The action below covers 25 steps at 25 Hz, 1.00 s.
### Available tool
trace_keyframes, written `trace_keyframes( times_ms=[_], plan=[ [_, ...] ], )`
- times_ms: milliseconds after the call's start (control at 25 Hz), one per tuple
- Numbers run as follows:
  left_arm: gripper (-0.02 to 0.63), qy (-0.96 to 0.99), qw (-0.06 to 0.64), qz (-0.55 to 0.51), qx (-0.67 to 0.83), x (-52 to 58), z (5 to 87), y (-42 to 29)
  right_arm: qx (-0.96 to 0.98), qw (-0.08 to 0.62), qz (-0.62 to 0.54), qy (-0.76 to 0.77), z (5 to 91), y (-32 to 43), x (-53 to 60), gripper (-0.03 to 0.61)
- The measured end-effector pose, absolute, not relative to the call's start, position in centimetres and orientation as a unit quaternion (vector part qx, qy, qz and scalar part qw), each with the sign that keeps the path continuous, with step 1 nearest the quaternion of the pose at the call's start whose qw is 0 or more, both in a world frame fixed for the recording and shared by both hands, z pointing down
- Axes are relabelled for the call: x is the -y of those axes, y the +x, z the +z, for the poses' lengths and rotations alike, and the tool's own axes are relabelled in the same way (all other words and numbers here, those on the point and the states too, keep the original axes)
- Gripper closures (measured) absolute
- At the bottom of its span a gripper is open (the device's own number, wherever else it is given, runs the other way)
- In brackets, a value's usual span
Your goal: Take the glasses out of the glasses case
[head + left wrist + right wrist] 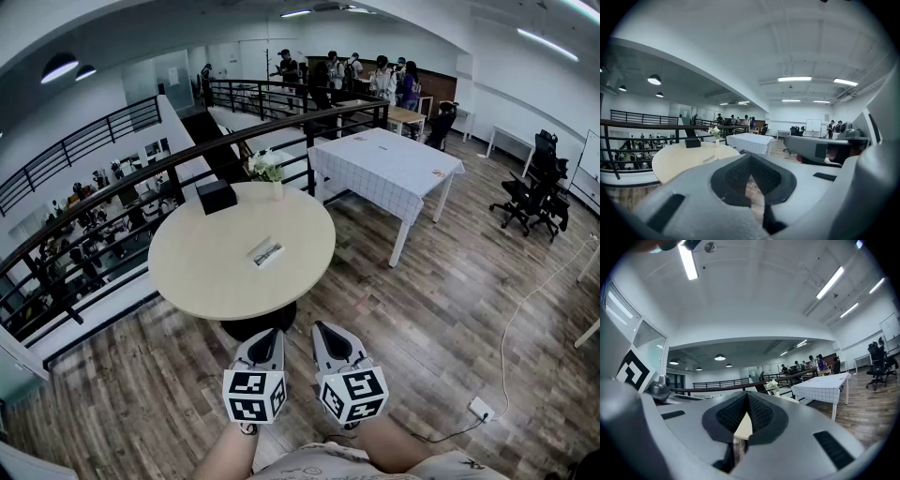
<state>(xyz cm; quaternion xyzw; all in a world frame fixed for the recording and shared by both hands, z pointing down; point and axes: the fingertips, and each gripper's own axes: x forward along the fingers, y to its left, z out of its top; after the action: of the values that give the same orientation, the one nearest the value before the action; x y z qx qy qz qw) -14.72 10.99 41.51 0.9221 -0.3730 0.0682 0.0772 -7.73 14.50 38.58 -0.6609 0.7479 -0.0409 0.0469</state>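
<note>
The glasses case, a small pale oblong, lies shut near the middle of the round beige table. Both grippers hang low in the head view, short of the table's near edge and well away from the case. My left gripper and my right gripper sit side by side, each shut with nothing between the pads. In the left gripper view the left gripper's pad tips meet, and the case shows faintly on the table beyond. In the right gripper view the right gripper is shut too.
A black box and a vase of white flowers stand at the table's far edge by a dark railing. A white-clothed table is behind on the right. Office chairs stand far right; a cable and socket lie on the wood floor.
</note>
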Motion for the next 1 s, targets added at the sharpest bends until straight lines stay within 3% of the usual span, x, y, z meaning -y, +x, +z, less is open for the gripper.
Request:
trace_keyframes(
  times_ms=[1000],
  plan=[
    [0.601, 0.921, 0.083, 0.09, 0.369, -10.8, 42.4, -10.3, -0.75, 0.064, -0.074, -0.654, 39.3, -3.8, -14.5, 0.563]
  ],
)
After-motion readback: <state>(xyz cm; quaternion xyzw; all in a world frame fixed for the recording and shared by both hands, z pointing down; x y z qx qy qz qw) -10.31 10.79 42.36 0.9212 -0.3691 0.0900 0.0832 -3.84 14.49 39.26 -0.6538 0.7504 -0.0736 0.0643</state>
